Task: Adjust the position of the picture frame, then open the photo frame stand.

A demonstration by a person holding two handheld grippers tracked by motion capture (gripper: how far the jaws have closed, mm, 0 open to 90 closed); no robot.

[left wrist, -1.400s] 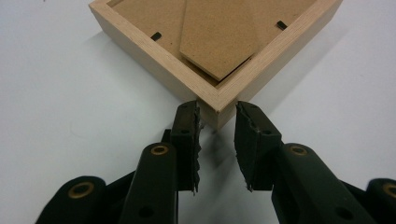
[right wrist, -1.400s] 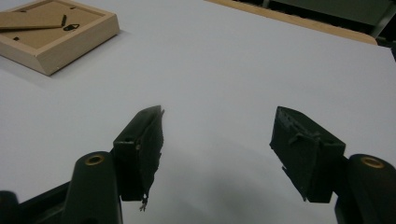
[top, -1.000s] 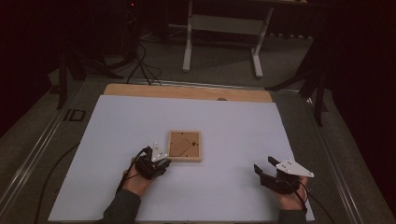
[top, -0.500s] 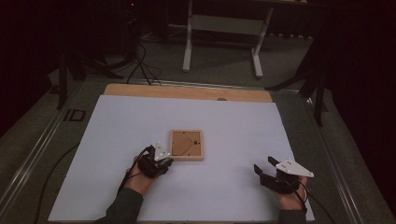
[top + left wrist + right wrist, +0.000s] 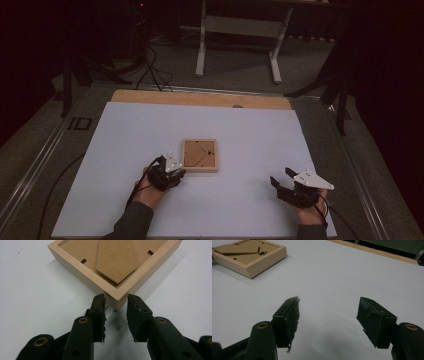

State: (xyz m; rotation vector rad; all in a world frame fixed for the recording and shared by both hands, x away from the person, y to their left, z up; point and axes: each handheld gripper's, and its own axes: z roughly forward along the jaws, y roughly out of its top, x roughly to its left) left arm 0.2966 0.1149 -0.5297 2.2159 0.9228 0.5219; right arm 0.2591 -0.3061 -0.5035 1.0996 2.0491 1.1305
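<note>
- Wooden frame [image 5: 200,155] lies back-side up at centre of the white bench [image 5: 250,135] in the high view; fibreboard backing and its stand leaf face up.
- Left gripper [image 5: 116,315] sits at the frame's near corner, lower centre of the left gripper view. Jaws have just been opening; they stand partly apart, the corner pointing into the gap, pads not pressing on wood (nothing held).
- Right gripper [image 5: 328,322] rests low right in the high view, well apart from the frame, jaws wide and empty.
- Judgement: a corner is a poor purchase. Better to square the jaws to one straight rail, one pad outside, one inside the recess, then close.
- Risk: the light frame skates on the smooth sheet; the right gripper could steady the far rail.
</note>
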